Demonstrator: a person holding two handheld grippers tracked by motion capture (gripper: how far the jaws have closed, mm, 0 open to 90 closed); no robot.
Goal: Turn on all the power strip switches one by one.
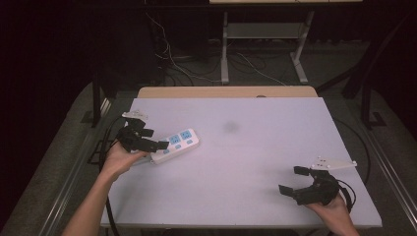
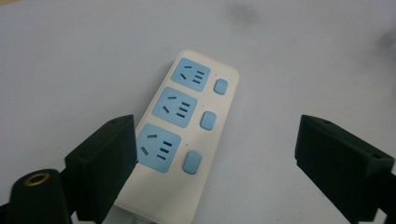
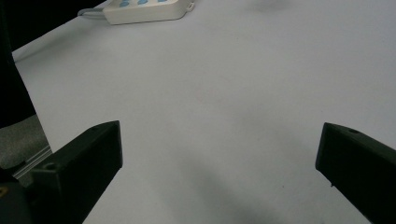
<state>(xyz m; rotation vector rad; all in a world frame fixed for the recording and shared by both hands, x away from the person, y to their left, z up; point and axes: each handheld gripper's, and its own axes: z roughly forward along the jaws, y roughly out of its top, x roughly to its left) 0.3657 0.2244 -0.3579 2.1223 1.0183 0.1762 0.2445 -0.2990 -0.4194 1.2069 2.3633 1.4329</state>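
Left gripper: your jaws stand spread wide and empty over the near end of the power strip. In the left gripper view the strip lies between them, close against the left jaw and well clear of the right.

Right gripper: your jaws are parted and hold nothing, low over bare desk, well apart from the strip. In the right gripper view the strip lies far ahead of the jaws, toward the left.

Power strip: white, three blue sockets, three blue switches, flat on the desk and angled to your left jaws. What looks like its cord leaves the near end, below the jaws.

Risk, off-centre close: the strip sits toward one jaw, so closing now would likely push it sideways or twist it, not clamp it evenly.

Risk, smooth casing: a grip on the rounded end alone could slip, and the long body may swing down.

Risk, switches: a pad landing on the top face could press a blue switch.

Risk, cord: a lift may drag against the cord at the desk edge.
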